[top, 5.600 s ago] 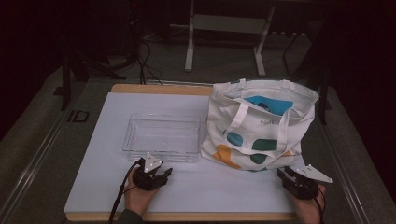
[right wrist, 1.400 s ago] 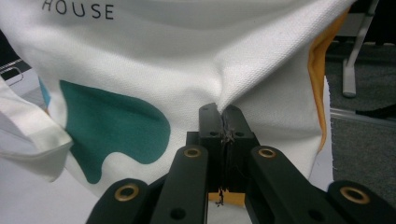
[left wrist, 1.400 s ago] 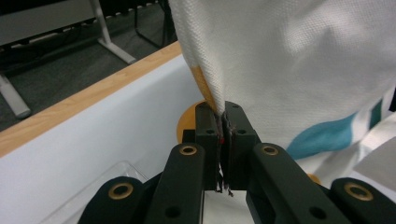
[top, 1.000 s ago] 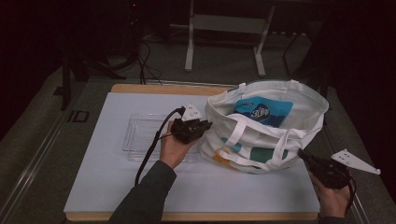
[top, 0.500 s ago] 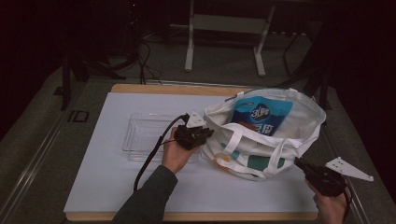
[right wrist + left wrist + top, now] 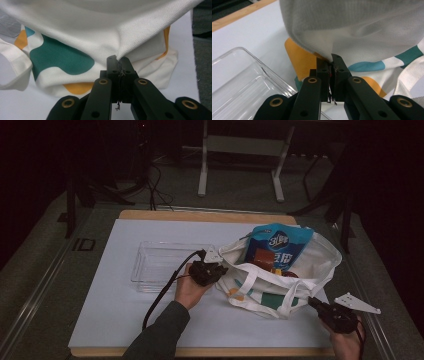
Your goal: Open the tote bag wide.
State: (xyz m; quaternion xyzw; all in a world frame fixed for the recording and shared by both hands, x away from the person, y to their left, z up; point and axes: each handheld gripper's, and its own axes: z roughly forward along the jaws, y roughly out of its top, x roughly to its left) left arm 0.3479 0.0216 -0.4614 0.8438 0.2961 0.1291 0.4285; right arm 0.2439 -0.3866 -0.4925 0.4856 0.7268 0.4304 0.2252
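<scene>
A white tote bag (image 6: 280,285) with teal and orange patches sits on the white table, its mouth pulled wide. A blue snack packet (image 6: 278,245) stands out of the mouth, with something reddish below it. My left gripper (image 6: 221,268) is shut on the bag's left rim; in the left gripper view the cloth (image 6: 352,27) is pinched between the black jaws of the left gripper (image 6: 331,57). My right gripper (image 6: 311,301) is shut on the rim at the bag's front right corner; the right gripper view shows the fabric (image 6: 105,32) drawn taut into the closed jaws of the right gripper (image 6: 118,59).
A clear plastic tray (image 6: 165,266) lies just left of the bag, close behind my left hand, and its rim (image 6: 244,75) sits beside the left jaws. The table's wooden edge (image 6: 200,215) runs along the far side. Dark floor and a stand's legs lie beyond.
Both grippers have sunk toward the table with the bag's rim held. The bag has settled lower and wider, and the blue packet now stands out more.
</scene>
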